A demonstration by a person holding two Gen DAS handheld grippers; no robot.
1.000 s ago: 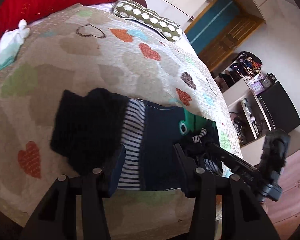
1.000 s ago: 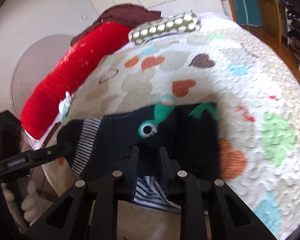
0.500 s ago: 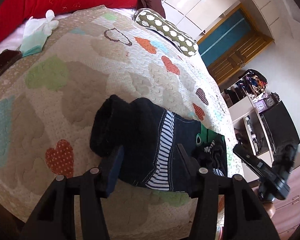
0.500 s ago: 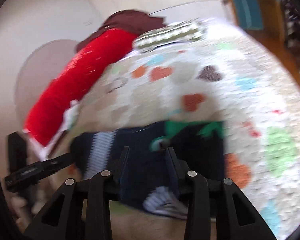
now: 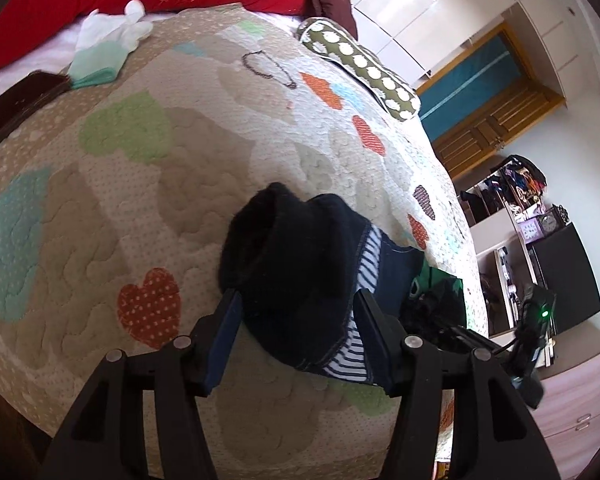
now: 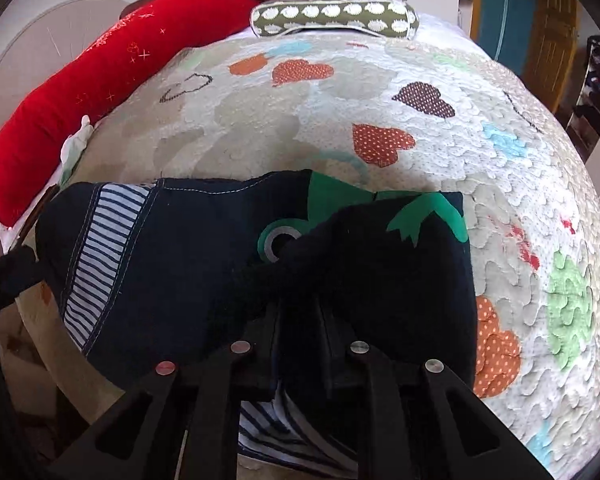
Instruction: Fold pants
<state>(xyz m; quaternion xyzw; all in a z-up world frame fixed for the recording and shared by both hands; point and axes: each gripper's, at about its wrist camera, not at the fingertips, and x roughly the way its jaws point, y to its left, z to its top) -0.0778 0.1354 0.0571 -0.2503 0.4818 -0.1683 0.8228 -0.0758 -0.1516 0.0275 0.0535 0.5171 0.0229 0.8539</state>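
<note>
One pair of dark navy pants (image 6: 204, 256) with blue-white striped lining and a green frog patch is lying folded on the quilt, lower centre of the right wrist view, lower middle of the left wrist view (image 5: 312, 280). Two grippers: left gripper (image 5: 296, 332) is opening, jaws about half apart, straddling the dark cuff end of the pants, pads not visibly pressing on it. Right gripper (image 6: 300, 320) is closing, jaws narrow, a bunch of dark pants fabric sitting between them; it also shows at the right edge of the left wrist view (image 5: 532, 328) with a green light on. Surface: one cream quilted bedspread (image 6: 380, 92) with heart appliqués in orange, brown, green and blue. One long red bolster (image 6: 80, 92) is lying along the upper left, one olive cushion with white dots (image 6: 336, 16) at the top, one white-and-mint soft item (image 5: 108, 48) in the upper left of the left wrist view. Room: glossy white wardrobe fronts (image 5: 440, 4), one wooden cabinet with a teal panel (image 5: 484, 96), cluttered shelves (image 5: 516, 192) with a small clock (image 5: 548, 222) at right. No writing is legible.
</note>
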